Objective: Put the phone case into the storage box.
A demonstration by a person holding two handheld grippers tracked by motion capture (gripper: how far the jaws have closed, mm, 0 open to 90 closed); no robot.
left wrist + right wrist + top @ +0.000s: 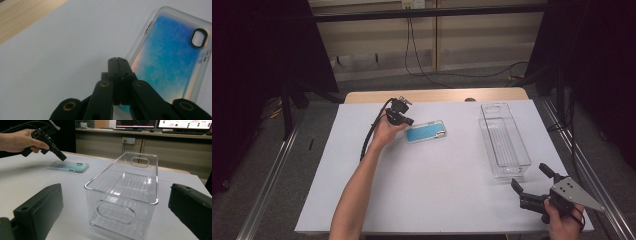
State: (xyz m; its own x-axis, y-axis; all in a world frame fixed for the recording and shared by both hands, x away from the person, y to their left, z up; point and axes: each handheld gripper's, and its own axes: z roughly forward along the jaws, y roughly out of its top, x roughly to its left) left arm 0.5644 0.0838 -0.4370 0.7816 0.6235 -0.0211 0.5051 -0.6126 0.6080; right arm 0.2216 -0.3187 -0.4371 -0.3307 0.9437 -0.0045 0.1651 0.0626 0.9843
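A phone case (426, 131) with a blue back and a clear rim lies flat on the white table (422, 195), left of centre. My left gripper (409, 121) hovers at its left end, jaws shut with nothing between them. In the left gripper view the shut tips (118, 60) sit just over the phone case (170, 57) at its near corner. A long clear plastic bin (503, 141) stands empty at the right. My right gripper (530, 177) is open near the table's front right corner and points at the bin's (122, 195) near end, a little short of it.
A strip of bare wooden tabletop (437, 95) shows behind the white sheet. Metal rails (267, 175) run along both sides on the floor. Cables (417, 55) trail behind the table. Monitors (136, 123) stand on a far counter.
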